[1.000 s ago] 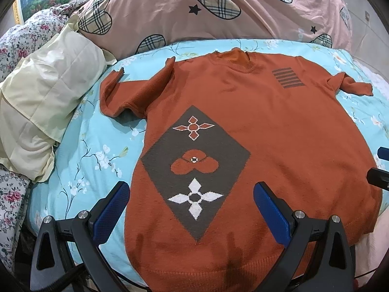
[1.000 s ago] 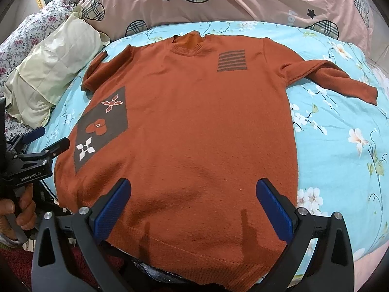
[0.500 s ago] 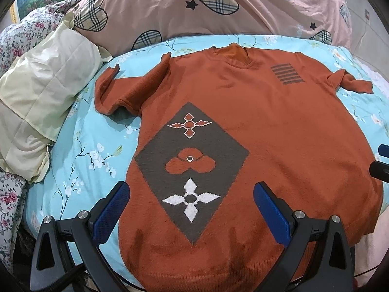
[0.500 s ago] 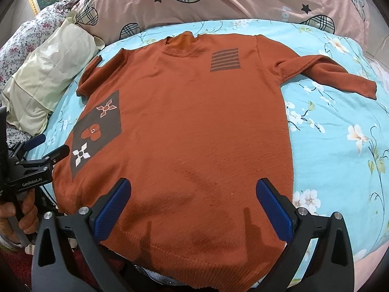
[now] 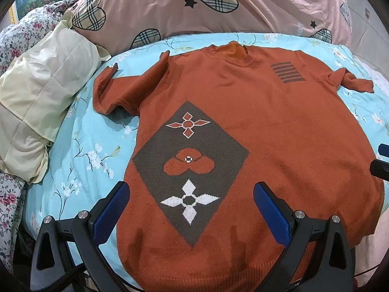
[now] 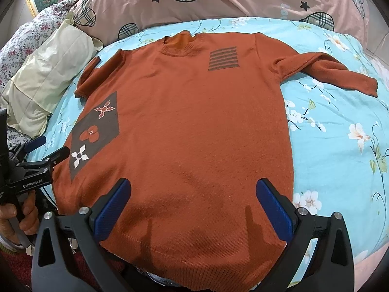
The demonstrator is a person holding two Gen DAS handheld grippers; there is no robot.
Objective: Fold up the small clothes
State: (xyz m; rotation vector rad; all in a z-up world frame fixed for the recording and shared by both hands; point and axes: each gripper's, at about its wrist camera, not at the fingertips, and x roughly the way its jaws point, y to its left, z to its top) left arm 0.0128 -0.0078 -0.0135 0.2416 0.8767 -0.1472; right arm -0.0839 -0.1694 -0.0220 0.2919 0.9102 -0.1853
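Observation:
An orange sweater [image 5: 279, 131] lies flat, front up, on the blue floral bed, collar away from me. It has a grey diamond patch [image 5: 189, 163] at its lower left and grey stripes [image 5: 287, 71] on the chest. It also shows in the right wrist view [image 6: 194, 126]. Its left sleeve [image 5: 116, 92] is bunched up. Its right sleeve [image 6: 328, 70] stretches out to the right. My left gripper [image 5: 190, 203] is open and empty over the hem's left part. My right gripper [image 6: 193, 200] is open and empty over the hem's right part.
A pink quilt with plaid hearts [image 5: 218, 2] is piled behind the sweater. A cream pillow [image 5: 41, 92] lies at the left. The blue floral sheet [image 6: 340, 146] lies bare to the right of the sweater. The left gripper's body and a hand [image 6: 26, 177] show at the right view's left edge.
Both grippers have drifted slightly forward and down toward the hem, so the sweater looks a little larger. Both stay open. The sweater has not moved.

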